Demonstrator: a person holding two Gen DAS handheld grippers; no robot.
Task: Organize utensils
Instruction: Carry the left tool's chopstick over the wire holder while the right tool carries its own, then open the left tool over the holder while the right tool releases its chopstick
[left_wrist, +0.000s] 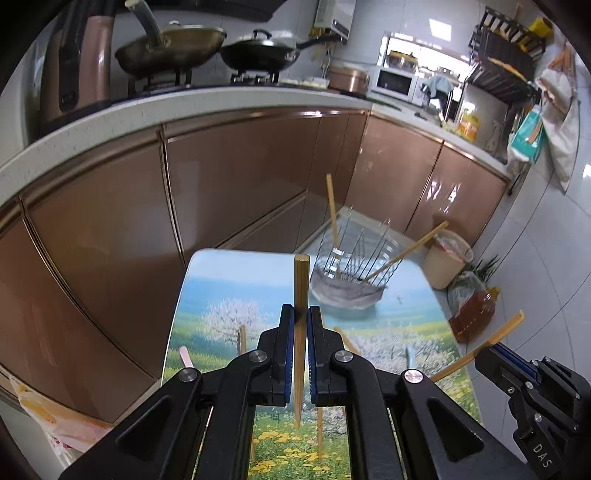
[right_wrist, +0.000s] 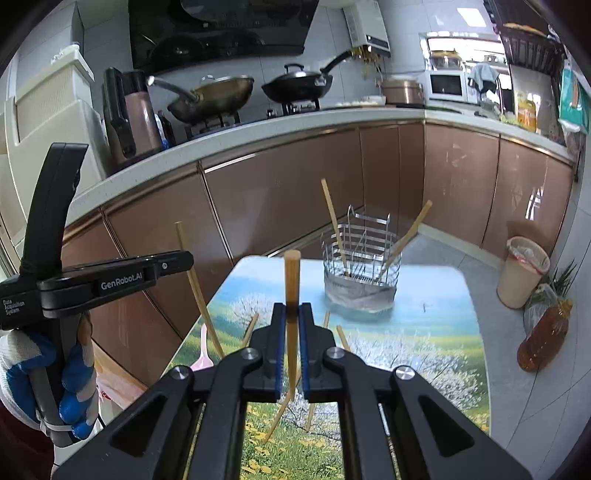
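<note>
The flower-printed table (right_wrist: 436, 332) carried a wire utensil basket (right_wrist: 360, 273) at its far end, two chopsticks leaning inside. Each gripper, left (left_wrist: 301, 321) and right (right_wrist: 292, 317), pinched one upright chopstick (left_wrist: 301, 291) (right_wrist: 291, 280) above the near table.

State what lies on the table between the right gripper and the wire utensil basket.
In the right wrist view, only bare landscape-printed tabletop separates the right gripper from the wire utensil basket.
</note>
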